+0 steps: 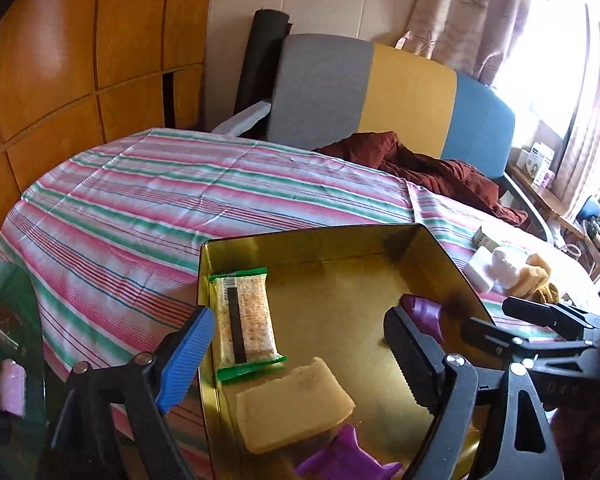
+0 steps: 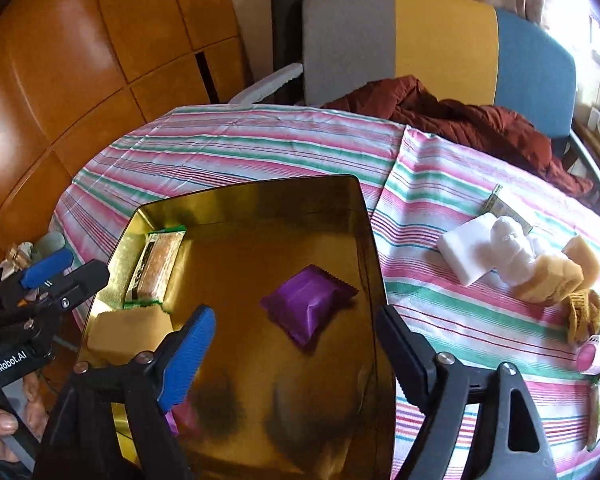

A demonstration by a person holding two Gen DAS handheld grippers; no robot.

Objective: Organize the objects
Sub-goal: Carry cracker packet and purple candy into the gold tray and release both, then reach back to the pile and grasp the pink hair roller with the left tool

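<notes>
A gold tin [image 1: 300, 236] [image 2: 244, 196] stands on the striped tablecloth. It holds a green-edged snack bar [image 1: 246, 320] [image 2: 156, 268], a yellow sponge piece [image 1: 296, 404] [image 2: 128, 328] and a purple packet [image 2: 310, 304] [image 1: 420, 312]. A second purple packet [image 1: 340, 456] lies at the tin's near edge. My left gripper [image 1: 300, 360] [image 2: 66, 276] hovers open over the tin's left side, the sponge below its fingers and untouched. My right gripper [image 2: 296, 360] [image 1: 486, 316] is open above the tin, with the purple packet just beyond its tips.
To the right on the cloth lie a white block [image 2: 468, 252], a white fluffy wad [image 2: 512, 248], yellow sponge pieces [image 2: 552, 276], a small box [image 2: 500, 204] and a pink round item [image 2: 594, 352]. Behind stands a grey, yellow and blue chair [image 2: 440, 40] with a dark red garment [image 2: 460, 120].
</notes>
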